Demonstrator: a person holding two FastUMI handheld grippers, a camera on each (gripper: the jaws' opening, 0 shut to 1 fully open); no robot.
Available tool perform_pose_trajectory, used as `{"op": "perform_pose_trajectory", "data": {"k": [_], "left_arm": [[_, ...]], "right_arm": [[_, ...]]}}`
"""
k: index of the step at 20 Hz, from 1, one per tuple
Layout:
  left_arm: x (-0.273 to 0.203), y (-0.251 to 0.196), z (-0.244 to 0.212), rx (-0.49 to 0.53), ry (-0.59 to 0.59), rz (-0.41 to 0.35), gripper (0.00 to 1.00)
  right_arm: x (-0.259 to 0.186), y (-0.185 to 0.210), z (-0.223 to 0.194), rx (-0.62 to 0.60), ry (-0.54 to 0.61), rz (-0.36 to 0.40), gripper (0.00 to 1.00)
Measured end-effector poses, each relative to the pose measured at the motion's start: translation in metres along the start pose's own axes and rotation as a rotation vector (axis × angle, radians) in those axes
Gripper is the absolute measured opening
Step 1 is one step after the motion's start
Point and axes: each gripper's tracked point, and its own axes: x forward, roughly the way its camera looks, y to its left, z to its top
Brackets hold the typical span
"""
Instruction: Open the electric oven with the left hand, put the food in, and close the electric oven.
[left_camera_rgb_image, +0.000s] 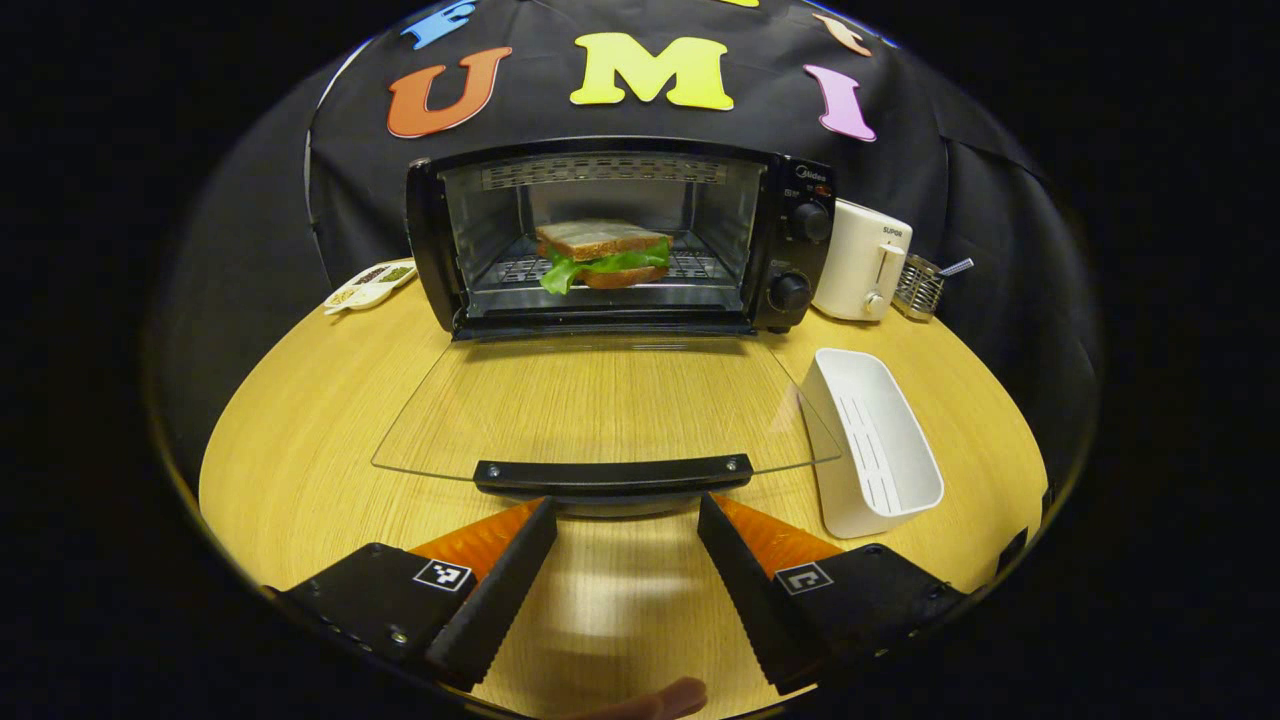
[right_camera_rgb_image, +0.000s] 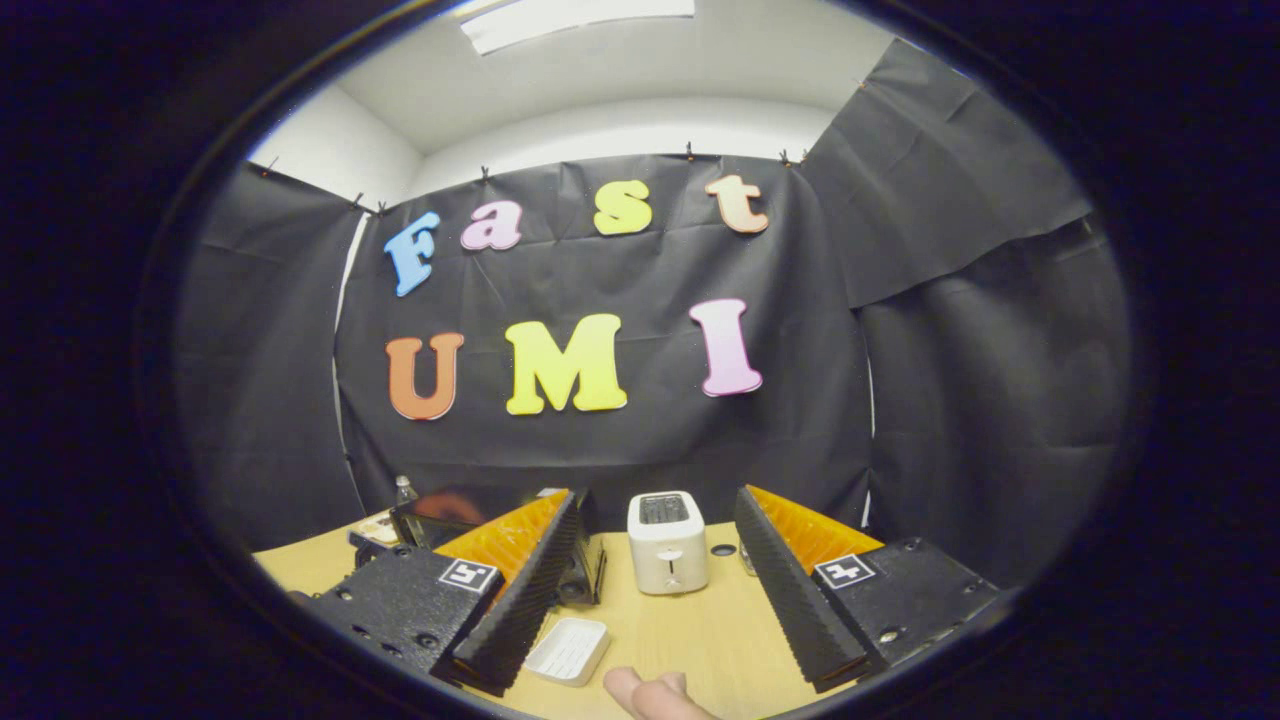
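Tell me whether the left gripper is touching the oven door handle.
Apart. In the left gripper view, the open left gripper has its fingertips just short of the door handle; wood shows between.

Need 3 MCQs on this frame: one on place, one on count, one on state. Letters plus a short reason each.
1. Where is the sandwich?
A. in the white tray
B. on the rack inside the oven
C. on top of the toaster

2. How many knobs are on the oven's front panel?
A. two
B. four
C. none

3. What state is the oven door in?
A. shut
B. folded down flat, open
C. taken off

Answers:
1 B: the sandwich sits on the rack inside the cavity.
2 A: two dark knobs are stacked on the right panel.
3 B: the glass door lies flat over the table, its handle just ahead of the open left hand-held gripper.
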Motion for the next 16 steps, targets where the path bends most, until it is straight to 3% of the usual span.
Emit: {"op": "perform_pose_trajectory", "data": {"k": [1, 4, 5, 8, 9, 10, 11, 12, 13, 16], "left_arm": [[0.002, 0.001, 0.003, 0.007, -0.004, 0.01, 0.94], [0.002, 0.001, 0.003, 0.009, 0.02, 0.014, 0.94], [0.001, 0.001, 0.004, 0.007, 0.018, 0.014, 0.94], [-0.001, 0.0, 0.008, 0.012, 0.006, 0.015, 0.94], [-0.002, 0.0, 0.01, 0.016, 0.004, 0.016, 0.94], [-0.004, 0.0, 0.012, 0.015, 0.002, 0.016, 0.94], [-0.006, -0.001, 0.014, 0.014, 0.001, 0.017, 0.94], [-0.008, 0.0, 0.019, 0.016, -0.006, 0.019, 0.94], [-0.011, -0.001, 0.025, 0.025, -0.022, 0.023, 0.94], [-0.021, 0.001, 0.048, 0.063, -0.094, 0.033, 0.94]], "right_arm": [[-0.002, -0.001, -0.001, -0.009, 0.001, 0.005, 0.89], [-0.008, -0.008, 0.001, -0.017, -0.013, -0.003, 0.89], [-0.011, -0.01, 0.002, -0.025, -0.016, -0.01, 1.0], [-0.014, -0.008, 0.005, -0.039, -0.021, -0.006, 1.0], [-0.016, -0.008, 0.009, -0.043, -0.023, -0.003, 0.89], [-0.017, -0.008, 0.011, -0.047, -0.027, 0.0, 1.0], [-0.016, -0.008, 0.013, -0.05, -0.033, 0.0, 1.0], [-0.015, -0.009, 0.015, -0.053, -0.036, -0.005, 0.89], [-0.017, -0.014, 0.014, -0.054, -0.037, -0.01, 1.0], [-0.019, -0.019, 0.02, -0.041, -0.048, -0.023, 1.0]]}}
